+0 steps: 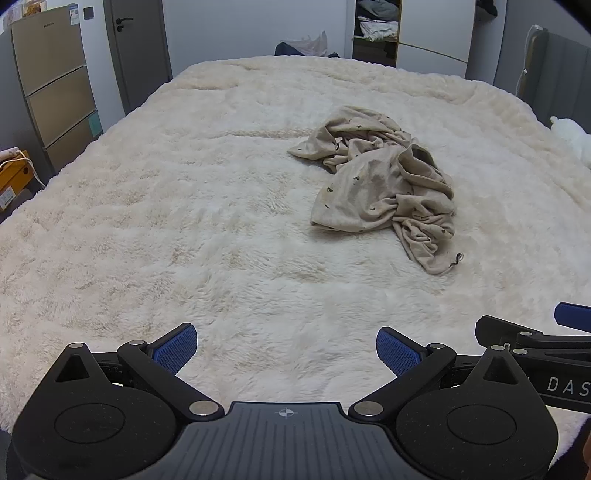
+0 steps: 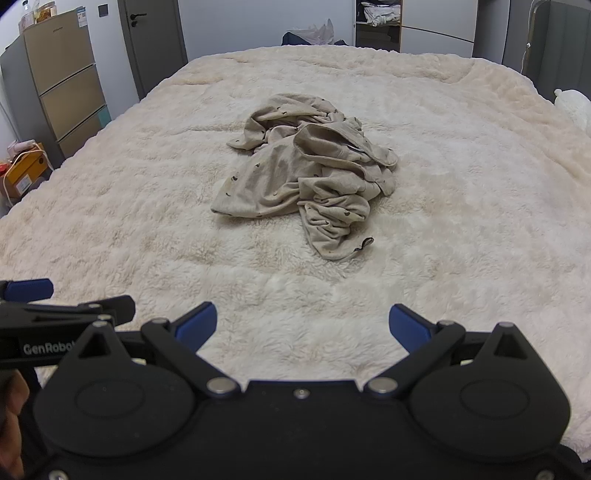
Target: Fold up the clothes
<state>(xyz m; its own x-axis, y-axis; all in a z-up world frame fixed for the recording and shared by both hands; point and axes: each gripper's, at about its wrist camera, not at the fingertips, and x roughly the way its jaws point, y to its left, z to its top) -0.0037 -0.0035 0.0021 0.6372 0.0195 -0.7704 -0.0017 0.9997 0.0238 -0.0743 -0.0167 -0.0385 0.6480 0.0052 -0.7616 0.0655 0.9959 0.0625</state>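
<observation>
Both fisheye views are taken low over the near edge of a fleecy bed cover (image 1: 184, 221), facing the far wall. The crumpled garment (image 1: 384, 181) is seen right of centre from the left wrist, central (image 2: 306, 173) from the right; door and wardrobe are shared.

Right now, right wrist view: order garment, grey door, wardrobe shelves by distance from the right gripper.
1. Crumpled beige garment, mid-bed, ahead of the open right gripper.
2. Grey door, far left wall.
3. Wardrobe shelves, far wall past the bed, slightly right.
</observation>
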